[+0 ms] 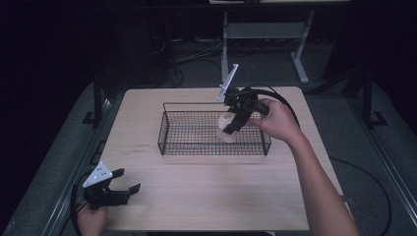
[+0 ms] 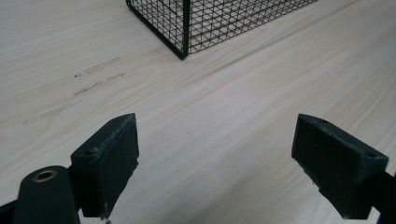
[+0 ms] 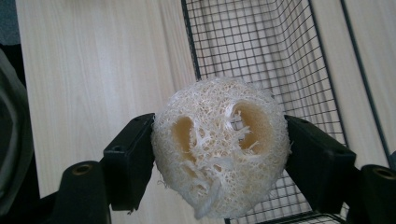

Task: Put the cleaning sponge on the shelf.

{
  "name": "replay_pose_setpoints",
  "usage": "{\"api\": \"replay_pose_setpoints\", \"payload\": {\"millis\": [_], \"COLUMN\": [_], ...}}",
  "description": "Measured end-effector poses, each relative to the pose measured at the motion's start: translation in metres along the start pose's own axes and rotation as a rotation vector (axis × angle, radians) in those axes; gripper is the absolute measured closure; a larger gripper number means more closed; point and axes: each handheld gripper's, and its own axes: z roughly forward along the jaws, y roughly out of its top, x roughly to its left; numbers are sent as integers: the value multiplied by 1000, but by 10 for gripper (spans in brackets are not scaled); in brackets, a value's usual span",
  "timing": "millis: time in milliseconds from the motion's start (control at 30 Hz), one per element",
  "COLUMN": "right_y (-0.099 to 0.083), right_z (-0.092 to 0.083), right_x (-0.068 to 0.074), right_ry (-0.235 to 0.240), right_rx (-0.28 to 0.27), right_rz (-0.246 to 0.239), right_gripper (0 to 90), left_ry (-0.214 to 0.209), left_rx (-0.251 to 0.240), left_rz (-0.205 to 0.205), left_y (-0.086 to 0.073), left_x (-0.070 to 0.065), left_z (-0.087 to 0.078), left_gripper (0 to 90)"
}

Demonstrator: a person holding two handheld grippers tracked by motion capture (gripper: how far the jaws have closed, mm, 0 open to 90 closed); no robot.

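Loofah slice [image 3: 219, 144]: pale, fibrous, round, with hollow chambers; clamped between right gripper [image 3: 219, 154] pads, above wire basket [image 1: 164, 132] near its right end.

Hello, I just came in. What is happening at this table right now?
A person works at a light wooden table with a two-jaw gripper in each hand. The right gripper is shut on a pale, round, fibrous loofah sponge and holds it over the right end of a black wire mesh basket. The left gripper rests near the table's front left corner, its jaws open with nothing between them.
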Motion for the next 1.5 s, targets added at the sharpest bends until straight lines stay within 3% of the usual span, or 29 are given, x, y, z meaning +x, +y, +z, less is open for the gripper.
{"api": "replay_pose_setpoints", "payload": {"millis": [867,1267,1500], "right_y": [6,-2,-14], "right_z": [18,25,46], "right_x": [-23,-39,-52], "right_ry": [-4,-10,7], "right_rx": [-2,-51,-32], "right_rz": [34,91,143], "right_gripper": [283,282,282], "left_ry": [-4,-5,-3], "left_rx": [-4,-6,-3], "left_rz": [2,-2,0], "left_y": [0,0,0], "left_x": [0,1,1], "left_z": [-1,-1,-2], "left_gripper": [137,137,137]}}
